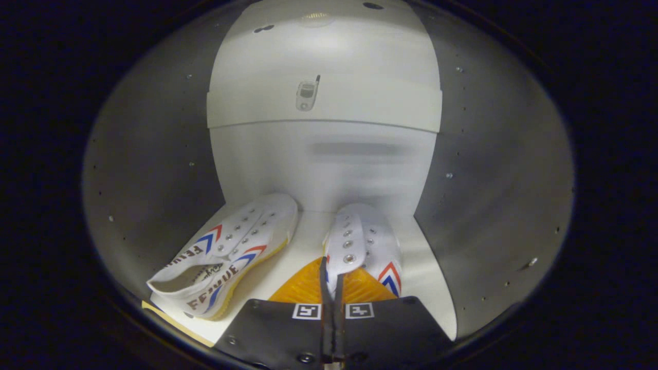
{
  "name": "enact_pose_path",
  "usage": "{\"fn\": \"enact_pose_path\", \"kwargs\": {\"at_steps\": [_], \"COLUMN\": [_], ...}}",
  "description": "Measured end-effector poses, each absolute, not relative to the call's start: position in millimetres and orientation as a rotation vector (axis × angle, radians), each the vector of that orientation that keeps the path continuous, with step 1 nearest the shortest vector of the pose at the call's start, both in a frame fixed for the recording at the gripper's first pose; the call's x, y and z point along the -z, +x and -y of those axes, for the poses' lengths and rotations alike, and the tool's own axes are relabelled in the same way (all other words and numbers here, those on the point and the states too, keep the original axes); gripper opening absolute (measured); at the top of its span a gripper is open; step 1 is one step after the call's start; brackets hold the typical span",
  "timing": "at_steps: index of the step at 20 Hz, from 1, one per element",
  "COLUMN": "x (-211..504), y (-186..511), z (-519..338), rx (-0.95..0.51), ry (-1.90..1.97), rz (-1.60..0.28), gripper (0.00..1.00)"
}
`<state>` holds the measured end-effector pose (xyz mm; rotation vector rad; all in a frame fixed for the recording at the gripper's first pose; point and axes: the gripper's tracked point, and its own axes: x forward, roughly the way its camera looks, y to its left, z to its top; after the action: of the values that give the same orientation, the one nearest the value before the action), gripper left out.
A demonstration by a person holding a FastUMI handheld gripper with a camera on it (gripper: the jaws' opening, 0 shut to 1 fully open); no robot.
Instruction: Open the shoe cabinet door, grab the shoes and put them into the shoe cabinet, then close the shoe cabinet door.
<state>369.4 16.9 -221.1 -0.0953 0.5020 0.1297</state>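
I am looking into the shoe cabinet, whose white floor (306, 241) carries two white canvas shoes with red and blue chevrons. The left shoe (231, 252) lies tipped on its side, toe pointing toward the back wall, left of my fingers. The right shoe (362, 246) stands just ahead of my fingers, toe toward the back. My gripper (329, 272) is shut on the right shoe, with the thin edge of its upper pinched between the two fingers. The heel end of that shoe is hidden behind the fingers.
The white back wall (324, 169) rises behind the shoes, with a white upper shelf (324, 105) above. Grey side walls (154, 154) with small peg holes close in on both sides. The floor's front edge (175, 321) runs below the left shoe.
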Motion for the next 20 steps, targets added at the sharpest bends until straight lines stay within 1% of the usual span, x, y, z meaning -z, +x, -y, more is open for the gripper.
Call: {"fn": "enact_pose_path", "kwargs": {"at_steps": [3, 4, 6, 7, 8, 9, 14, 20], "x": [221, 221, 220, 222, 220, 221, 220, 194], "y": [372, 372, 371, 371, 371, 370, 367, 357], "z": [-13, -13, -11, -14, -16, -19, -28, -5], "rx": [-0.103, -0.1, -0.091, -0.104, -0.108, -0.12, -0.126, -0.055], "ry": [-0.09, -0.086, -0.071, -0.06, -0.057, -0.053, -0.06, -0.026], "rz": [-0.498, -0.501, -0.5, -0.501, -0.498, -0.496, -0.488, -0.437], "gripper": [0.04, 0.09, 0.13, 0.13, 0.27, 0.31, 0.71, 0.94]}}
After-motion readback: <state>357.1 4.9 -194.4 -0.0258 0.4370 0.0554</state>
